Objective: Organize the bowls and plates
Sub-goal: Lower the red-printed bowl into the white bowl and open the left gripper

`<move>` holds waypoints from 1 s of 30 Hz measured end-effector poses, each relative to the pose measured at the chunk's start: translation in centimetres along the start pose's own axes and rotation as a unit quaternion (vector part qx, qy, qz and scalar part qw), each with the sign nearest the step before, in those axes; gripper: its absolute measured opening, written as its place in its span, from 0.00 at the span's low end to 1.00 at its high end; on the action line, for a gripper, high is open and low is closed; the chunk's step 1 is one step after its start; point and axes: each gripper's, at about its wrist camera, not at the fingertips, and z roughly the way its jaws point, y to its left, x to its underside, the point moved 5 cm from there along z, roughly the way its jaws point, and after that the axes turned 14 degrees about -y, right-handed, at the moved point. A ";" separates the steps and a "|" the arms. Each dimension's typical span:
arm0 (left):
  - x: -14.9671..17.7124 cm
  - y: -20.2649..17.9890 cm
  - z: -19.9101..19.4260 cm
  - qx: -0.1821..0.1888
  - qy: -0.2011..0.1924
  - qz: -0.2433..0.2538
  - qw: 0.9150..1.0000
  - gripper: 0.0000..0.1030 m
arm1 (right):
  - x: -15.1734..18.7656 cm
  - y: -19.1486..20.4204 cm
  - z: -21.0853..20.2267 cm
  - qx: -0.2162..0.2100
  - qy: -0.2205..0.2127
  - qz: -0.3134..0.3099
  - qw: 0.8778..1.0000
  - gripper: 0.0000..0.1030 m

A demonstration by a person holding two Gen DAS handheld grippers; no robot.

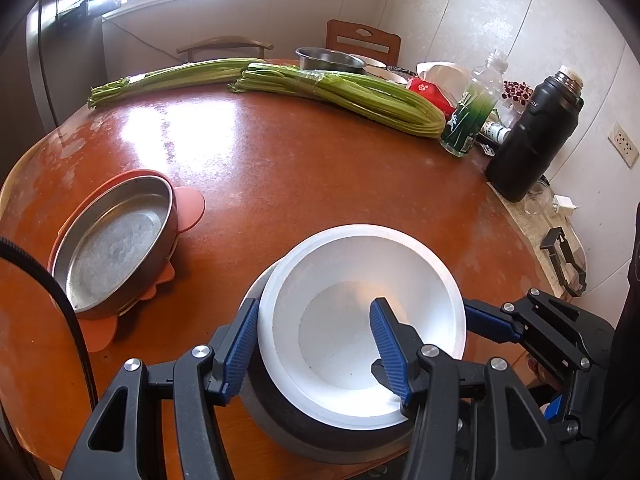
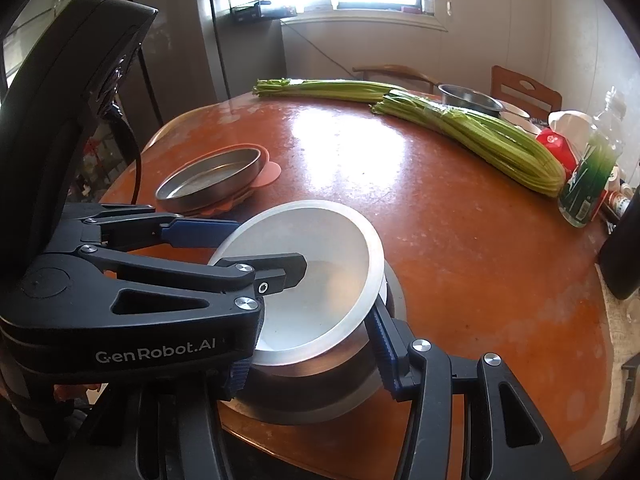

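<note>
A white bowl (image 1: pixel 352 280) (image 2: pixel 320 248) sits tilted in a steel bowl (image 1: pixel 304 432) (image 2: pixel 316 384) at the round table's near edge. My left gripper (image 1: pixel 316 344) (image 2: pixel 240 248) straddles the white bowl's left rim, one finger outside, one inside, jaws apart. My right gripper (image 2: pixel 308 356) spans the steel bowl, jaws wide; its fingers also show at the right in the left wrist view (image 1: pixel 492 324). A shallow steel pan (image 1: pixel 112 240) (image 2: pixel 208 178) rests on orange plates (image 1: pixel 188 208) (image 2: pixel 268 170) to the left.
Two celery bundles (image 1: pixel 344 92) (image 2: pixel 480 132) lie across the far table. A steel basin (image 1: pixel 328 58) (image 2: pixel 470 98), a green-labelled bottle (image 1: pixel 472 112) (image 2: pixel 592 168), a black thermos (image 1: pixel 532 136) and a red packet (image 1: pixel 428 92) stand at the far right. Chairs stand behind.
</note>
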 end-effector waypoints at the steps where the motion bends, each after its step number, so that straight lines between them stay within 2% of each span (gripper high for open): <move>1: 0.0 0.0 0.0 0.000 -0.001 0.000 1.000 0.54 | 0.0 0.0 0.0 0.001 0.000 -0.001 1.000 0.52; 15: -0.2 0.2 -0.4 0.002 -0.006 -0.001 1.000 0.54 | -0.3 0.7 -0.5 0.005 -0.005 -0.021 1.000 0.52; 30: -0.3 0.6 -0.9 0.003 -0.012 -0.007 1.000 0.54 | -0.5 0.4 -0.8 0.011 -0.007 -0.016 1.000 0.52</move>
